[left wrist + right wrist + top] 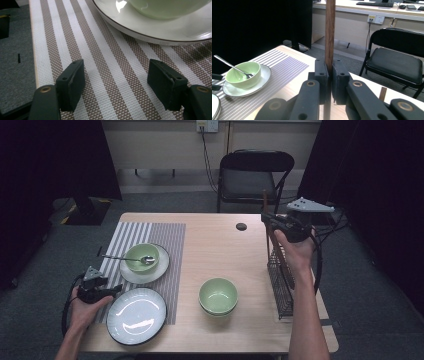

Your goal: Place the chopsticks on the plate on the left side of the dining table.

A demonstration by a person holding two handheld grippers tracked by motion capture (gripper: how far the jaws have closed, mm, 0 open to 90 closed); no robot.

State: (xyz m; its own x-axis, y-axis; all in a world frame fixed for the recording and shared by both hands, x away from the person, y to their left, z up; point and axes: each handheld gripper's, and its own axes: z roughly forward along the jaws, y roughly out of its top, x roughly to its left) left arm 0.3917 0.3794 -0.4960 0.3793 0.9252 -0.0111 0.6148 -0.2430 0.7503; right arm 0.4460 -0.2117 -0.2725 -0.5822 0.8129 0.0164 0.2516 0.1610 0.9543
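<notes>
- At the right edge of the light wooden worktop (220, 255), the right claw (270, 220) is held raised above the black wire rack (280, 290), in the person's right hand (295, 247).
- Right claw state: closed on the dark brown wooden stick (330, 32). In the right gripper view the stick stands upright, pinched between the two black pads and rising out of the top of that view.
- Stick position: in the high view its upper end (265, 200) shows above the right claw, and its lower part runs down toward the wire rack. Whether the lower end is clear of the rack cannot be told.
- A second wooden stick end (383, 93) shows low at the right of the right gripper view.
- Left claw (116, 290): at the near left of the worktop, just beside the large dark-rimmed white plate (136, 315).
- Left claw state: open, with nothing between the pads. In the left gripper view they hang over the brown-and-white striped woven placemat (112, 72).
- On the placemat stands a pale green bowl (142, 257) on a white saucer (160, 270), with a metal spoon (125, 258) resting in the bowl.
- A second pale green bowl stack (218, 296) stands on bare wood near mid-worktop, well apart from both claws.
- Beyond the far edge stands a black folding chair (252, 175).
</notes>
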